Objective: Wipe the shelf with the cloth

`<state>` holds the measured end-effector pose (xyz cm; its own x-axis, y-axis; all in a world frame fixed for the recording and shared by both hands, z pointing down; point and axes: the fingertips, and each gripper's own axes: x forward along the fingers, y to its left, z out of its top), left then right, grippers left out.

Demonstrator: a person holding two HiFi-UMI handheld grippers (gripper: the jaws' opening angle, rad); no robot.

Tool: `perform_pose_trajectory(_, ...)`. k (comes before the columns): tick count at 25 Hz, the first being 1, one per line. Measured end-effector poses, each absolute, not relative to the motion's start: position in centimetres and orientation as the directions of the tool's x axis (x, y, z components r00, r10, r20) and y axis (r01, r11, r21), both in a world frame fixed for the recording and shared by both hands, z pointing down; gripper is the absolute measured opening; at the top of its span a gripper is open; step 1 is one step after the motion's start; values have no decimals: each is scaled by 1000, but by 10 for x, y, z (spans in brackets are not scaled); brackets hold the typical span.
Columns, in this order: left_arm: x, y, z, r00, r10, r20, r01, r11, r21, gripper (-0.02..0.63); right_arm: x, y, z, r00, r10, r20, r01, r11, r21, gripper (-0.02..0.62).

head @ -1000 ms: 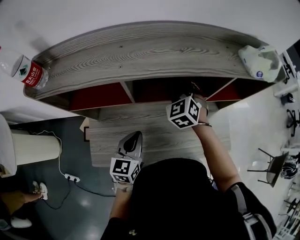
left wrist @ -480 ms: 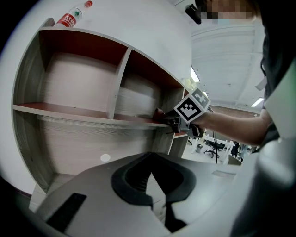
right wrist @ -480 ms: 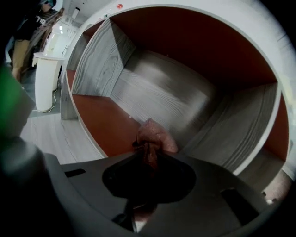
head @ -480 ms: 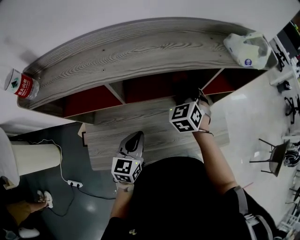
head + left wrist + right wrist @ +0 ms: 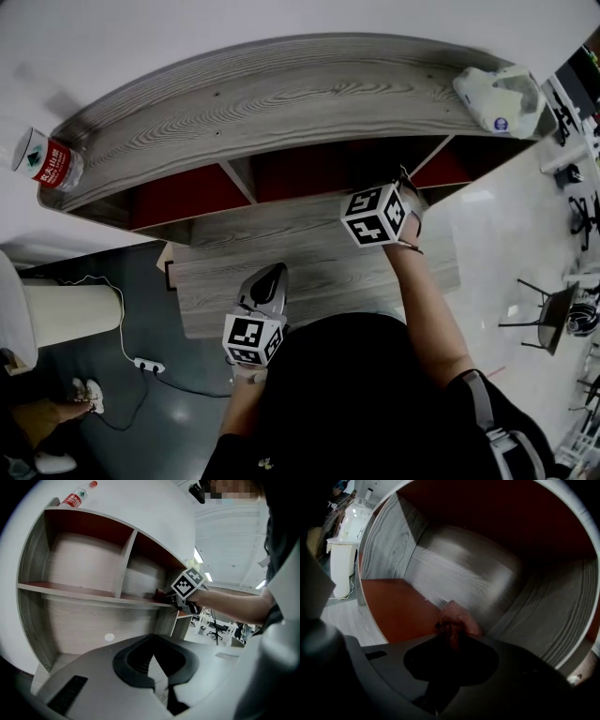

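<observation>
The shelf unit point(image 5: 281, 103) is grey wood with red-lined compartments. My right gripper point(image 5: 450, 632) reaches into a compartment of the upper row and is shut on a reddish cloth point(image 5: 457, 616), which rests on the red shelf floor point(image 5: 398, 606) near the back wall. In the head view only its marker cube point(image 5: 380, 216) shows at the shelf's edge; the jaws are hidden under the top board. The left gripper view shows that gripper point(image 5: 180, 601) and the cloth point(image 5: 159, 594) on the shelf board. My left gripper point(image 5: 265, 279) hangs low in front of the unit, shut and empty.
A water bottle point(image 5: 47, 161) lies on the left end of the shelf top and a white bag point(image 5: 497, 98) on the right end. A white cylinder point(image 5: 56, 314) and a power strip point(image 5: 145, 364) with its cable are on the floor at left. Chairs point(image 5: 548, 333) stand at right.
The right gripper with the cloth has shifted a little to the right along the shelf and then slightly deeper in. The left gripper has stayed where it was.
</observation>
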<state>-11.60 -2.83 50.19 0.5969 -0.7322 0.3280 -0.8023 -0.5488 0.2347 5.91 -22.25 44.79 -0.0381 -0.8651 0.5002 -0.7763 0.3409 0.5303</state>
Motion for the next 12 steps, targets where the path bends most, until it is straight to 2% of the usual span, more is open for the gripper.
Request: perform_pose_trajectory(12, -122, -35, 504, 597, -735, 321, -802, -545, 243, 6, 0, -245, 448, -145, -806, 573, -763, 460, 454, 44)
